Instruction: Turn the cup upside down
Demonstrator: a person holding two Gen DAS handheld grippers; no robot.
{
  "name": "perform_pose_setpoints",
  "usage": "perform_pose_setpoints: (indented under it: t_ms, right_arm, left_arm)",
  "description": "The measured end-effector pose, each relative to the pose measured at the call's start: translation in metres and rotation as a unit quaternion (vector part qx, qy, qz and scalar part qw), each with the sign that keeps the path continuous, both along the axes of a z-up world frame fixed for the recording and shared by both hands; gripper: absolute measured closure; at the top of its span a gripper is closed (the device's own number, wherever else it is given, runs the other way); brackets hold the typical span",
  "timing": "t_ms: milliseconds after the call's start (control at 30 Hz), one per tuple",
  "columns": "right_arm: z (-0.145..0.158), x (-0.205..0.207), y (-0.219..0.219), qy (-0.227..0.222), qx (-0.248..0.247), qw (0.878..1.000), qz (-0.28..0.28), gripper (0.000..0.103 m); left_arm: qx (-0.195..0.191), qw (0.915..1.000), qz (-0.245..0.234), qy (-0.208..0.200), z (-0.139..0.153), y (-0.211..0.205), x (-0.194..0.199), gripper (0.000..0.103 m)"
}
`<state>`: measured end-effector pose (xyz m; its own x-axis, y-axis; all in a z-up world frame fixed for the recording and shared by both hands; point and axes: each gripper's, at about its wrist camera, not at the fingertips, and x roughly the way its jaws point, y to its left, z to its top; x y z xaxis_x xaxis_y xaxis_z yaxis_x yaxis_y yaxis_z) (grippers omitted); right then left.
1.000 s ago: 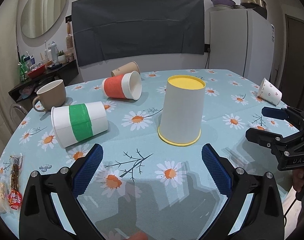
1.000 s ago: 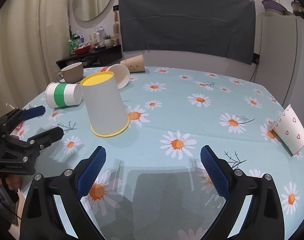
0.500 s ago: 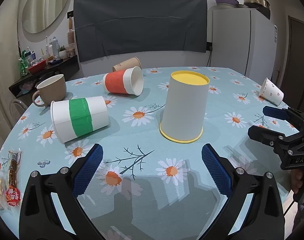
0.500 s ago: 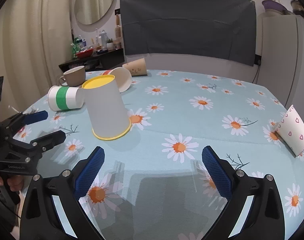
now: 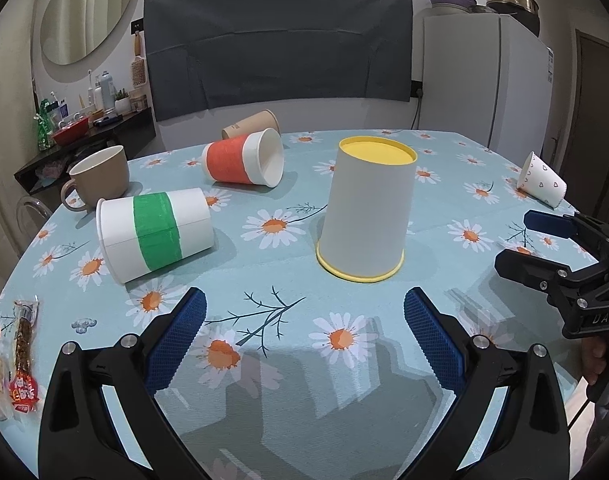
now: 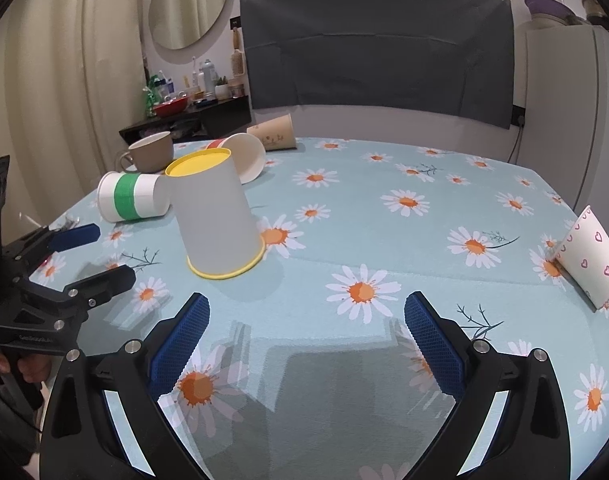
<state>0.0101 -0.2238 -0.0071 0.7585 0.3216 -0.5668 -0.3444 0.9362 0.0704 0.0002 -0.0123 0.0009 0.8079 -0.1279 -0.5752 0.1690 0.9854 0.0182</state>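
A white paper cup with yellow rims (image 5: 366, 210) stands upside down, mouth on the daisy tablecloth (image 5: 288, 352), yellow base on top. It also shows in the right wrist view (image 6: 218, 220). My left gripper (image 5: 304, 336) is open and empty, a short way in front of the cup. My right gripper (image 6: 306, 336) is open and empty, in front and to the right of the cup. Each gripper shows in the other's view, the right one (image 5: 544, 240) at the right edge, the left one (image 6: 92, 254) at the left edge.
A green-banded cup (image 5: 154, 234), an orange-banded cup (image 5: 244, 158) and a brown paper cup (image 5: 250, 124) lie on their sides. A beige mug (image 5: 98, 178) stands far left. A heart-print cup (image 5: 540, 178) lies far right. Snack packets (image 5: 22, 352) lie at the near left edge.
Both grippers have drawn back slightly and risen a little, still open. The cup stands still in the same place.
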Motion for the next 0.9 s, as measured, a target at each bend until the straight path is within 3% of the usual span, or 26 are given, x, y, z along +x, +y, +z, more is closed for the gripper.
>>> perform_pose_setpoints:
  t_ms: [900]
  right_arm:
    - [-0.0009,0.0002,0.0009,0.003,-0.001,1.0,-0.004,0.009]
  left_arm:
    - [0.002,1.0,0.003,0.0,-0.0014,-0.0007,-0.0005,0.006]
